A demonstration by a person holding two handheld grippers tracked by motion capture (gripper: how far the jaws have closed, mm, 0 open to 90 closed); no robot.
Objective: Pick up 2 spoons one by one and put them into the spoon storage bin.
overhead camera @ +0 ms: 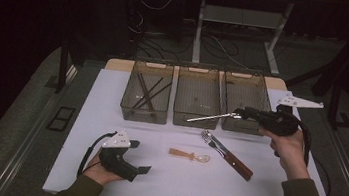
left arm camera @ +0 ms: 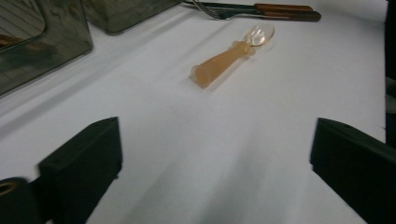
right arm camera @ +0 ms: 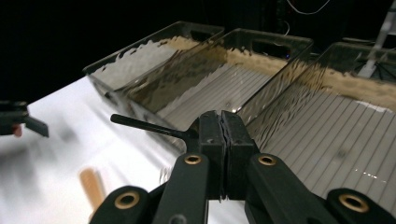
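Three smoky clear bins (overhead camera: pixel 197 102) line the far edge of a white worktop (overhead camera: pixel 172 178) in a dark room. The right gripper (overhead camera: pixel 241 113), clamped on what looks like a metal utensil (overhead camera: pixel 210 116), hangs before them. The left gripper (overhead camera: pixel 143 169) rests spread, near an amber spoon (left arm camera: pixel 232 55).

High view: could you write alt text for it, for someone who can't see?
The right gripper lifts a thin metal utensil beside three clear bins; the left gripper, open, rests on the white table near a small orange spoon and wooden-handled forks.
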